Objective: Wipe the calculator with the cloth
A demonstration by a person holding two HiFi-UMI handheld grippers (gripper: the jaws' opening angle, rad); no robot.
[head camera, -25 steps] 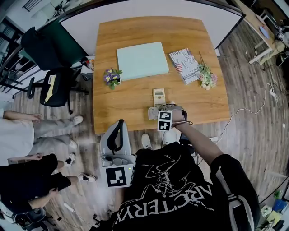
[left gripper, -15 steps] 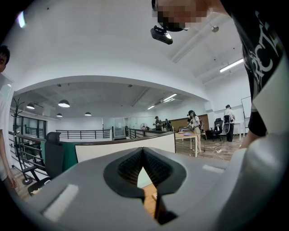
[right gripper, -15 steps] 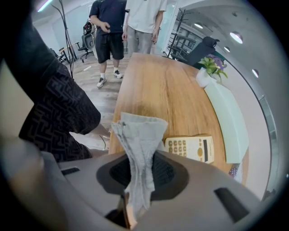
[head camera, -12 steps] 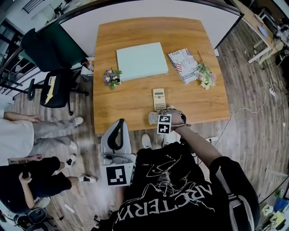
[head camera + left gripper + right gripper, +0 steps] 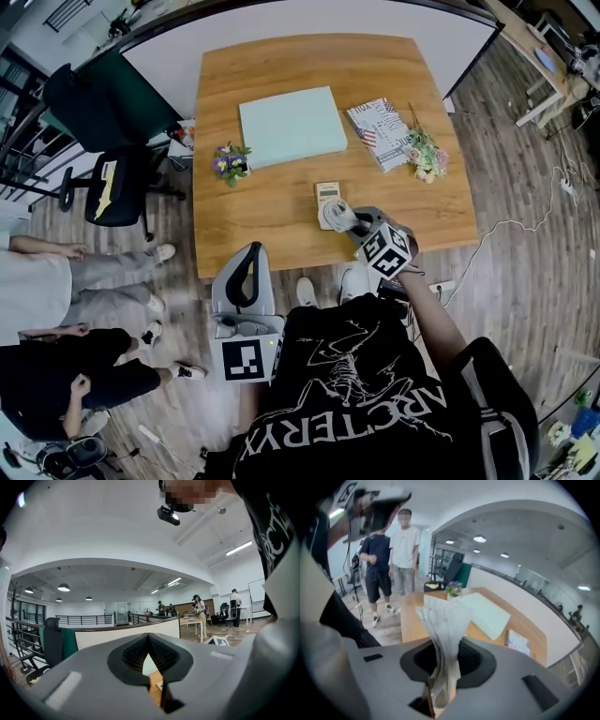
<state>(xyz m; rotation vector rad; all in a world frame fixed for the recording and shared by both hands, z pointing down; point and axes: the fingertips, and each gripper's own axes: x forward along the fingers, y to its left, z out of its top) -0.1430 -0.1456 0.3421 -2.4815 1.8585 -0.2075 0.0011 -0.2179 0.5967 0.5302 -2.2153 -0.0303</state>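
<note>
Nearest the body, the left gripper [image 5: 249, 255] hangs off the near edge of the table, well apart from the work. Its ribbed dark pads meet at the tips with nothing between them [image 5: 149, 641].

Further out and to the right, the right gripper [image 5: 354, 225] reaches over the table edge, angled in towards the left. Its jaws are clamped on a crumpled pale grey cloth [image 5: 443, 620]. The fabric is soft and thin, pinched low between the pads and fanning upward in loose folds.

In the head view the bunched cloth [image 5: 338, 217] lies on the near end of the small cream rectangular calculator [image 5: 327, 193]. The calculator is flat and hard, and sits near the front middle of the warm brown wooden table [image 5: 272, 216], its long axis running away from the person. It therefore lies just ahead of and slightly left of the right gripper, which is much the nearer one. A wipe would likely run along that length, away from the body.

Beyond lie a small purple flower posy [image 5: 230, 159], a mint-green rectangular board [image 5: 292, 127], a printed patterned booklet [image 5: 382, 122] and a spray of pale flowers [image 5: 427, 155].
</note>
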